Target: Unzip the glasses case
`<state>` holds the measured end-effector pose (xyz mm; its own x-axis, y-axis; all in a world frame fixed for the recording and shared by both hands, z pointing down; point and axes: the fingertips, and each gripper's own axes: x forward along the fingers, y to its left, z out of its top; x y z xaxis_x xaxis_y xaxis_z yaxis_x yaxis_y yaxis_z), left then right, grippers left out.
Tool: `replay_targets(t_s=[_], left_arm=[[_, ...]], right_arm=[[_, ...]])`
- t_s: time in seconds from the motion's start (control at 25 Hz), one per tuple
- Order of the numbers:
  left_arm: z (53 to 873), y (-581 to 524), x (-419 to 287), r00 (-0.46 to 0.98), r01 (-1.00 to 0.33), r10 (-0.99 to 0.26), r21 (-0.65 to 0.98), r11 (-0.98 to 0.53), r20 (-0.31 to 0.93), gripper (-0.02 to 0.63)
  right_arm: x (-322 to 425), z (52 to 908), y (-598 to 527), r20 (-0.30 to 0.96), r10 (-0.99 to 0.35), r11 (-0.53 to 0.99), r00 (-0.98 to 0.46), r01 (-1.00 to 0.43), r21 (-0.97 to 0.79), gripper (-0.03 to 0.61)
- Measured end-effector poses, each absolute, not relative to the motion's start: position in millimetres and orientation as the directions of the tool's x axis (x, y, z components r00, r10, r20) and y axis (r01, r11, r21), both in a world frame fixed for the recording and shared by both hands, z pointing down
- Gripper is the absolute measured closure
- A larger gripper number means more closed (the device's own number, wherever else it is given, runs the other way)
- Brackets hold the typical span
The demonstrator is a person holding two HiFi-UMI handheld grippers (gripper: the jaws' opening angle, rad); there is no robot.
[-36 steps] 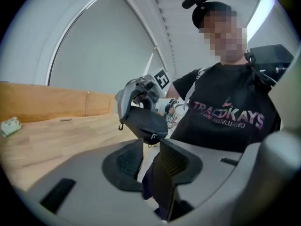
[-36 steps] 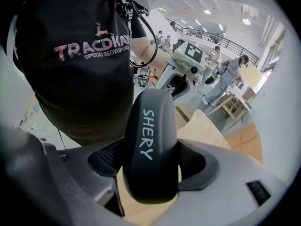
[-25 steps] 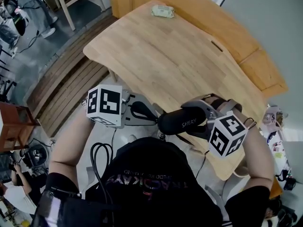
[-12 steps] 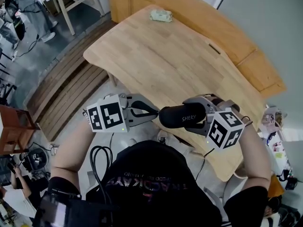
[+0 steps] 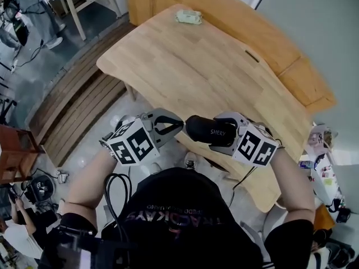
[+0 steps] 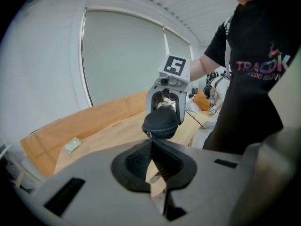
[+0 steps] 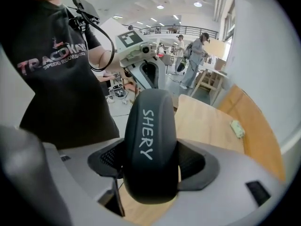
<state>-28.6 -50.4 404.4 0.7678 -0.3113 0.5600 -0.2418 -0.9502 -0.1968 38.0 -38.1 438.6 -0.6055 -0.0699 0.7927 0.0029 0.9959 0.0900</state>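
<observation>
Right tool (image 7: pixel 151 163) clamped on glasses case (image 7: pixel 149 135), left tool (image 6: pixel 153 149) closed at case's end, grip unclear

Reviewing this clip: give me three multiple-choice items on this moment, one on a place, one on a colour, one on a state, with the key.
1. Where is the glasses case?
A flat on the table
B between the right gripper's jaws
C on the floor

2. What colour is the case?
A red
B white
C black

3. How do the left gripper's jaws stand?
A together
B wide apart
C clamped round the case's middle

Key:
1 B: the pads press the case's sides, clear of the table.
2 C: the shell is black with white lettering.
3 A: its own view shows them closed, near the case's end.
</observation>
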Motion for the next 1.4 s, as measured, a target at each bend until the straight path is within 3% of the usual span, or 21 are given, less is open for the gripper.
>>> replay_targets(t_s=[0.56, 1.4], left_arm=[[428.7, -48.6, -36.6, 0.725, -0.31, -0.354, -0.179, -0.934, 0.59, 0.603], [448.4, -39.2, -26.6, 0.716, -0.29, -0.315, -0.145, -0.946, 0.622, 0.601]], right_arm=[[23.5, 459.7, -50.5, 0.817, -0.091, 0.974, -0.57, -0.224, -0.047, 0.233], [-7.4, 466.6, -71.3, 0.835, -0.115, 0.965, -0.538, -0.258, -0.033, 0.239]])
